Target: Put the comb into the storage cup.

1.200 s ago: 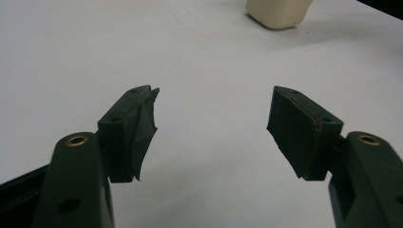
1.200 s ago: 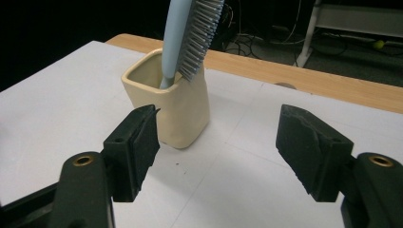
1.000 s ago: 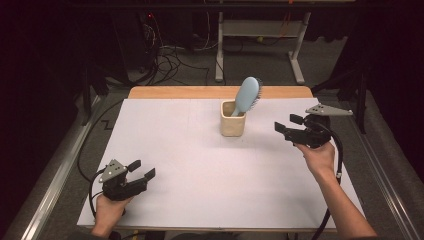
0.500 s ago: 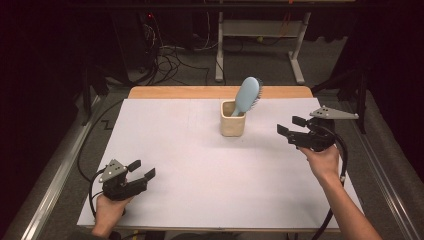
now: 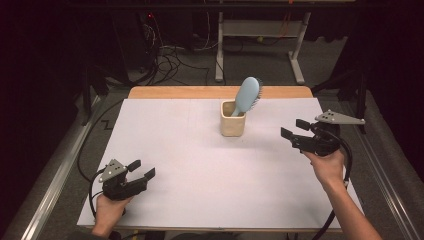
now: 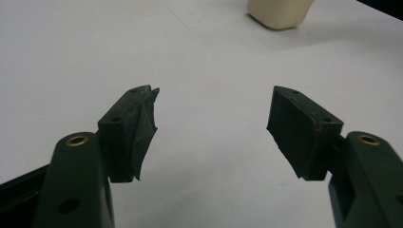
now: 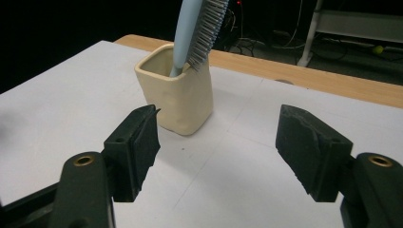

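The light, stiff plastic hairbrush (image 5: pixel 247 95) stands handle-down in the cream cup (image 5: pixel 233 123) at the table's far middle, best taken by its head, while the right gripper (image 5: pixel 294 134) and the left gripper (image 5: pixel 142 169) are both released and empty.

Hidden and cut-off parts around the cup and the brush

In the right gripper view the top of the blue hairbrush (image 7: pixel 192 33) is cut off by the upper edge, and its handle end is hidden inside the cream cup (image 7: pixel 178 97); the left jaw covers the cup's lower left corner. In the left gripper view the cup (image 6: pixel 280 12) shows as a bottom part, the rest is beyond the upper edge. In the high view the person's forearms leave the picture at the bottom, and the cables (image 5: pixel 165 55) behind the tabletop (image 5: pixel 200 150) are too dark to follow.
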### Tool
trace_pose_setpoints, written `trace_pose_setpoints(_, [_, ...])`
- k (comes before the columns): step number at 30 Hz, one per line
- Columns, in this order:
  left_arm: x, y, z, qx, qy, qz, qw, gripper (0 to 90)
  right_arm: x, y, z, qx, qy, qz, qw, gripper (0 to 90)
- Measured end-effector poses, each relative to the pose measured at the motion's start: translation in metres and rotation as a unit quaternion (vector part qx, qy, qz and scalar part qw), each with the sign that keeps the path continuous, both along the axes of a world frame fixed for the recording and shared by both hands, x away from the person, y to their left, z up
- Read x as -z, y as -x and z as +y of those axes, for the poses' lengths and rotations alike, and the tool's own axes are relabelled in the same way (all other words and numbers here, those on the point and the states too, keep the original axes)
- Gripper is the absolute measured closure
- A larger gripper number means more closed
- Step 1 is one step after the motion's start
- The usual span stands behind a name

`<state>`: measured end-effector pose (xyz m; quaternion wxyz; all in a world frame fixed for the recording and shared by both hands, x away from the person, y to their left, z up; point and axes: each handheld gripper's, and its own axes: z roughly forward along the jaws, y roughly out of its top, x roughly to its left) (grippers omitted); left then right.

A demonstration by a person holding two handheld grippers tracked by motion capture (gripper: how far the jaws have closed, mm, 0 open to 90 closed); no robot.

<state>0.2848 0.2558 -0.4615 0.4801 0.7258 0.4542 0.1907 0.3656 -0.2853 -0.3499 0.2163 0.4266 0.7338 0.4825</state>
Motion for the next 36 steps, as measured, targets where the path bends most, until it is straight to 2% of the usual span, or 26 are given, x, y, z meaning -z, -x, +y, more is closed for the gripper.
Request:
trace_pose_setpoints(9, [0.000,0.000,0.000,0.000,0.000,0.000,1.0000,33.7,0.000,0.006,-0.007,0.002,-0.009,0.000,1.0000,31.5])
trace_pose_setpoints(16, [0.000,0.000,0.000,0.001,-0.001,0.000,1.0000,33.7,-0.001,0.013,-0.013,0.004,-0.028,0.000,0.9996,31.9])
trace_pose_setpoints(36, [0.000,0.000,-0.001,-0.001,-0.002,0.001,1.0000,33.7,0.008,0.027,-0.026,0.012,-0.033,-0.001,0.9994,32.0])
